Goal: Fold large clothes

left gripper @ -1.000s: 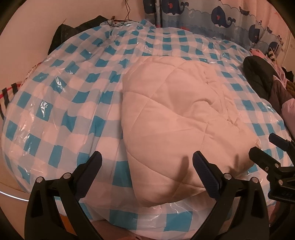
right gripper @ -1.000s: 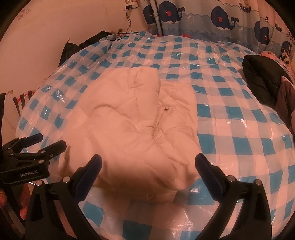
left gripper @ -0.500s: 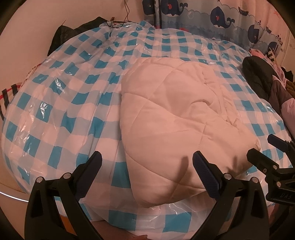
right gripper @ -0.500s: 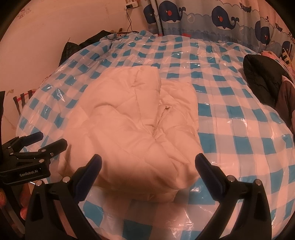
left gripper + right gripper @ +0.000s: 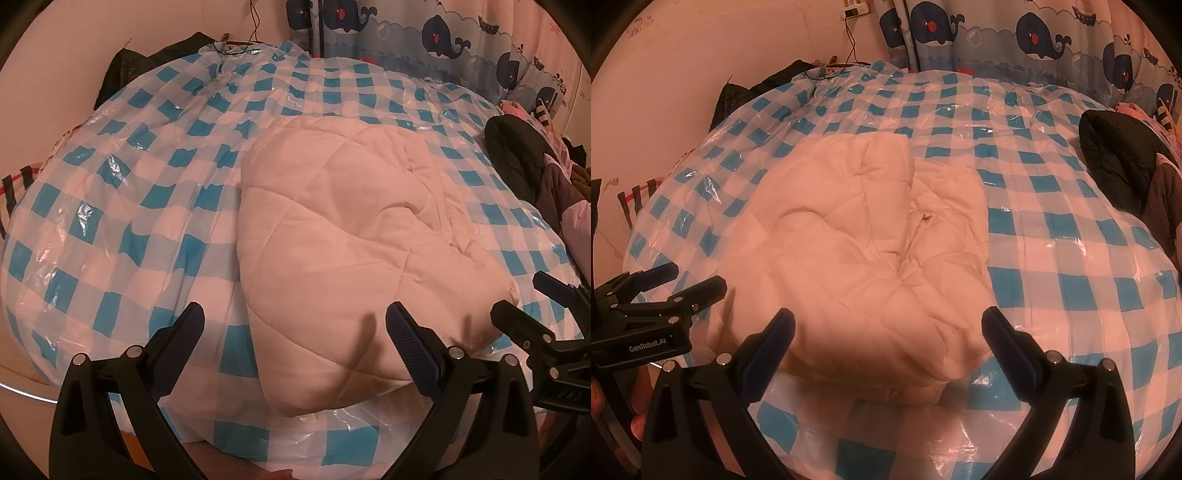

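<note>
A white quilted padded garment [image 5: 354, 251] lies folded into a thick bundle on the blue-and-white checked plastic cover [image 5: 140, 206] of the bed. My left gripper [image 5: 295, 325] hovers open just in front of the bundle's near left corner, holding nothing. The right gripper [image 5: 524, 299] shows at the right edge of that view, open beside the bundle's near right corner. In the right wrist view the same garment [image 5: 857, 258] fills the centre, my right gripper [image 5: 886, 328] stands open before its near edge, and the left gripper [image 5: 690, 280] is open at the left.
A dark jacket [image 5: 1119, 155] and other clothes pile up at the bed's right side. A whale-print curtain [image 5: 1015, 33] hangs behind. Black fabric [image 5: 746, 96] and a cable lie at the far left by the wall. The checked cover [image 5: 1071, 266] stretches right of the bundle.
Almost nothing differs: both grippers stay open in front of the bundle, and the views have shifted only slightly. The garment has not moved.
</note>
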`<state>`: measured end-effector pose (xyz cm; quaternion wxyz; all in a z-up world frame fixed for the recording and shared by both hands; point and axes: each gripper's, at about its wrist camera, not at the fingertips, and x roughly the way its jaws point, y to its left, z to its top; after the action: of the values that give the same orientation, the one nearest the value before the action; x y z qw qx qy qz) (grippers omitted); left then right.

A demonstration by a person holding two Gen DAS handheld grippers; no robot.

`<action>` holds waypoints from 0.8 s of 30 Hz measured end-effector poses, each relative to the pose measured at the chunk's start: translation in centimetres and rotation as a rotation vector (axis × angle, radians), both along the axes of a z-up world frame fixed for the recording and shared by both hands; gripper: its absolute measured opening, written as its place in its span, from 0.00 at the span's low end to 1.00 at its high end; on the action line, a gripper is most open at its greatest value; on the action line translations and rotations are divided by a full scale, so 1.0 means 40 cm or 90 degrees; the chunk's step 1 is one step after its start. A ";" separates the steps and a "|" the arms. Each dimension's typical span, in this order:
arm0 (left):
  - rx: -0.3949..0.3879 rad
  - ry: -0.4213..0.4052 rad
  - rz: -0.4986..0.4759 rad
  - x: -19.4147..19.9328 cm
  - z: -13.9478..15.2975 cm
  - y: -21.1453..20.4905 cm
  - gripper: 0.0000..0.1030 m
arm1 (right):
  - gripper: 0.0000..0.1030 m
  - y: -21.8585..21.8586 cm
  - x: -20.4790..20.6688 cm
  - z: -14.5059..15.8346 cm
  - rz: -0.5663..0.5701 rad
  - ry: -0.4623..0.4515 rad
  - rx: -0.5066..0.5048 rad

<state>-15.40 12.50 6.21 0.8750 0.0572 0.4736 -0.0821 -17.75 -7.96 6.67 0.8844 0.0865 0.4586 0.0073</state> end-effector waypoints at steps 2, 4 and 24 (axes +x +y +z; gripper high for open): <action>-0.009 0.005 -0.002 0.000 0.001 -0.006 0.92 | 0.95 -0.008 -0.001 -0.001 0.000 0.001 0.000; -0.023 0.013 -0.004 0.000 0.001 -0.011 0.92 | 0.95 -0.009 -0.001 -0.001 0.000 0.001 0.000; -0.035 -0.114 -0.003 -0.044 0.049 0.011 0.93 | 0.95 -0.020 -0.003 -0.004 0.002 0.000 0.002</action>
<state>-17.16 12.93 8.17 0.9150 0.0415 0.3908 -0.0914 -17.86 -8.76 6.51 0.8841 0.0872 0.4589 0.0092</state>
